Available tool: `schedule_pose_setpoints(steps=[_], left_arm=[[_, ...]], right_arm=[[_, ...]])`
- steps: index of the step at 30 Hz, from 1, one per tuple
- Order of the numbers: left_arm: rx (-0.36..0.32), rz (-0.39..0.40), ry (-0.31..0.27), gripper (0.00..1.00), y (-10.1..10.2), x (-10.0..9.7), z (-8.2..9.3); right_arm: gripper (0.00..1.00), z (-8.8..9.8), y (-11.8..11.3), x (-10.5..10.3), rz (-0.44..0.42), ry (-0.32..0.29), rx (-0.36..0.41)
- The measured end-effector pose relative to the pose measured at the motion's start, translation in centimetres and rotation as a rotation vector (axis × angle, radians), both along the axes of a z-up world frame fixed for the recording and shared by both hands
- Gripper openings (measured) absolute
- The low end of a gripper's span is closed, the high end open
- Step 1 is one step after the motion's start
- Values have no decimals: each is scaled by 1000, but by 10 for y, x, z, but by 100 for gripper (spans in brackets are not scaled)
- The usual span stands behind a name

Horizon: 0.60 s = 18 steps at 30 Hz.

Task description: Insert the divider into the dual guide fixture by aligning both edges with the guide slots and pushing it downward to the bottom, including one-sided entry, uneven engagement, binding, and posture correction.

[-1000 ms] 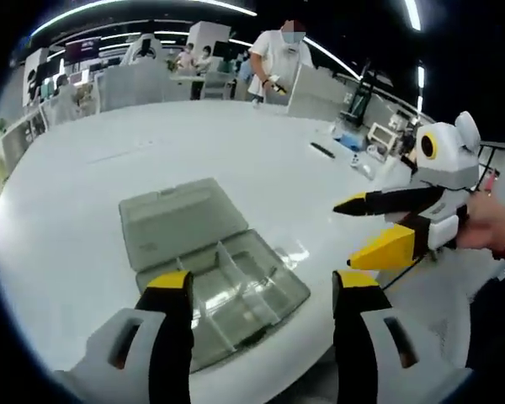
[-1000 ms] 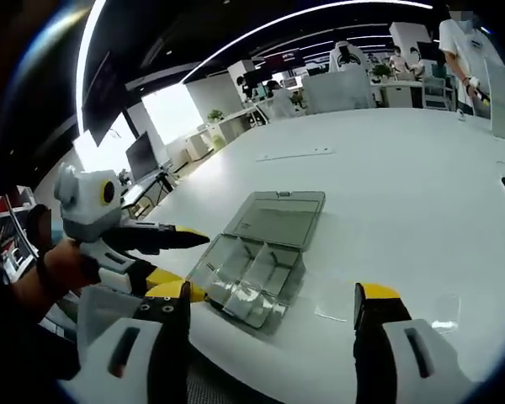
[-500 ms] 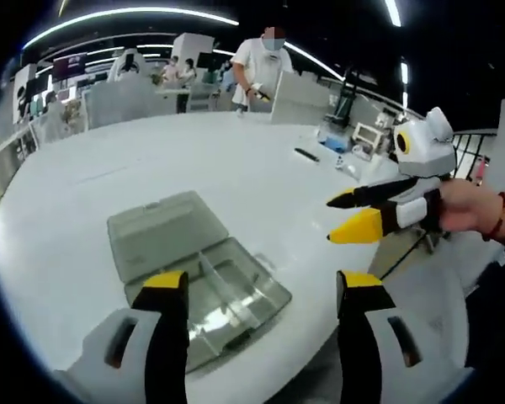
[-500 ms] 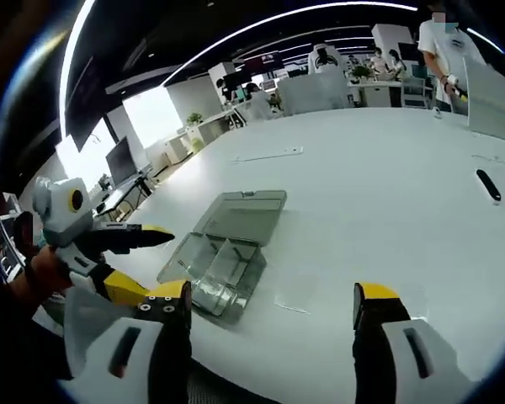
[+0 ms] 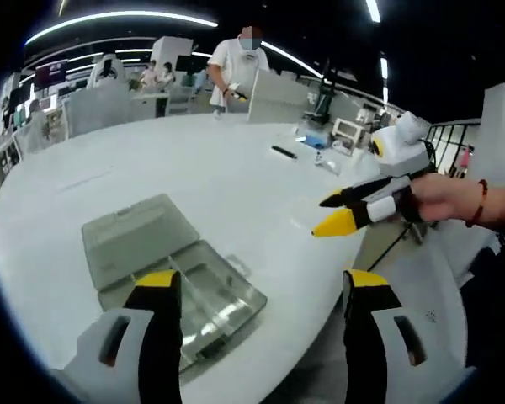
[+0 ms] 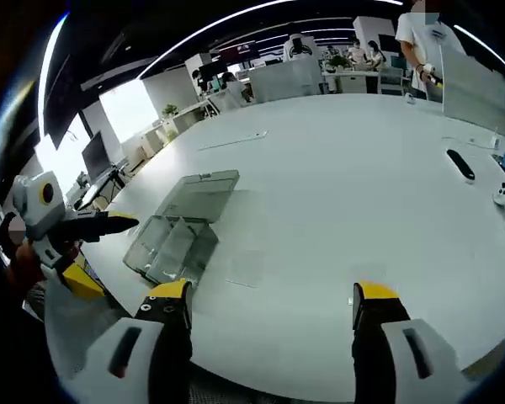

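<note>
The clear plastic box (image 5: 164, 269) with its lid folded back lies on the white table (image 5: 202, 168), at about seven o'clock in the left gripper view and nine o'clock in the right gripper view (image 6: 175, 236). Thin upright partitions stand inside it; which one is the loose divider I cannot tell. Such a sheet looks light, stiff, slick and prone to jamming, so I would pinch its top edge at mid-length. The left gripper (image 5: 257, 290) stands wide, holding nothing. The right gripper (image 6: 271, 303) is likewise wide and unladen, well apart from the box
</note>
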<state>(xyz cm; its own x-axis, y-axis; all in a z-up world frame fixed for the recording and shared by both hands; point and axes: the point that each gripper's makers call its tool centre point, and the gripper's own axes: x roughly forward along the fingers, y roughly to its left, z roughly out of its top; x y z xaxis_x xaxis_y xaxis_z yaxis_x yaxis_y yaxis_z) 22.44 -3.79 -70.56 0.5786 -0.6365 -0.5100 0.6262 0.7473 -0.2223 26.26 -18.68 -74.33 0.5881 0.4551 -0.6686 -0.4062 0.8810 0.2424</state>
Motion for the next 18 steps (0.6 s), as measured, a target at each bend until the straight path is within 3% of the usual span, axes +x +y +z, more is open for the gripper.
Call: schedule_pose_setpoints(steps=[18], left_arm=[[11,-4,25,75,1,7,-10]], right_arm=[[73,-32,-32,17,-32,66,-60]])
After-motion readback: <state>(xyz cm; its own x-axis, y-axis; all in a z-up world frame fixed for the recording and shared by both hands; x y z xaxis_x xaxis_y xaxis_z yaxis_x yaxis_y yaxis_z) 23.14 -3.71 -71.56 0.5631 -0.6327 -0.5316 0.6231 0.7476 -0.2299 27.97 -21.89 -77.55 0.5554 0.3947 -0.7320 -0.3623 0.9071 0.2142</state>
